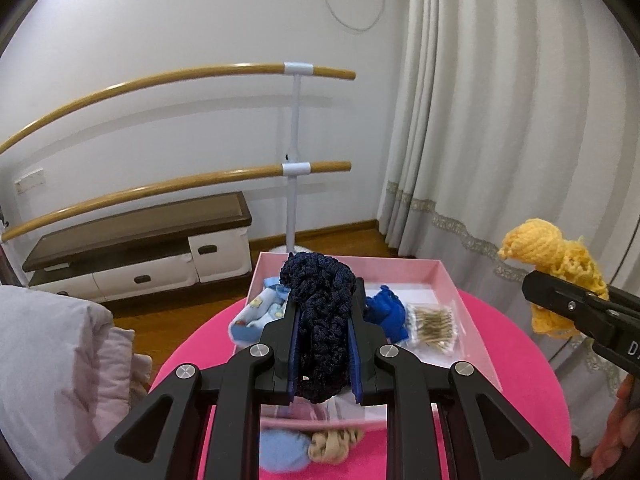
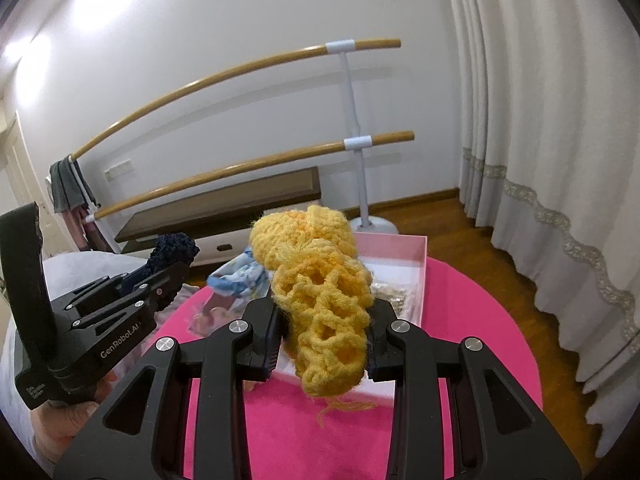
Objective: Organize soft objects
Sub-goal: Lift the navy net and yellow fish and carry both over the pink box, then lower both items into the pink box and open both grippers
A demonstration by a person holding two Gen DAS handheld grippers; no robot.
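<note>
My left gripper [image 1: 322, 320] is shut on a dark navy crocheted piece [image 1: 320, 320] and holds it above the near end of the pink box [image 1: 444, 276]. It also shows in the right wrist view [image 2: 170, 270], at the left. My right gripper [image 2: 324, 320] is shut on a yellow crocheted piece [image 2: 320, 300], held above the box's right side [image 2: 420, 258]. In the left wrist view the yellow piece [image 1: 556, 256] is at the far right. The box holds a light blue patterned cloth [image 1: 260, 310], a bright blue knitted item [image 1: 386, 312] and a clear bag of hairpins [image 1: 434, 326].
The box sits on a round pink table [image 1: 532, 380]. A pale blue ball [image 1: 282, 450] and a beige knitted item [image 1: 334, 442] lie near the box's front edge. A pale quilt [image 1: 52, 360] is at the left, a ballet barre [image 1: 296, 168] and low cabinet [image 1: 140, 240] behind, curtains [image 1: 500, 140] right.
</note>
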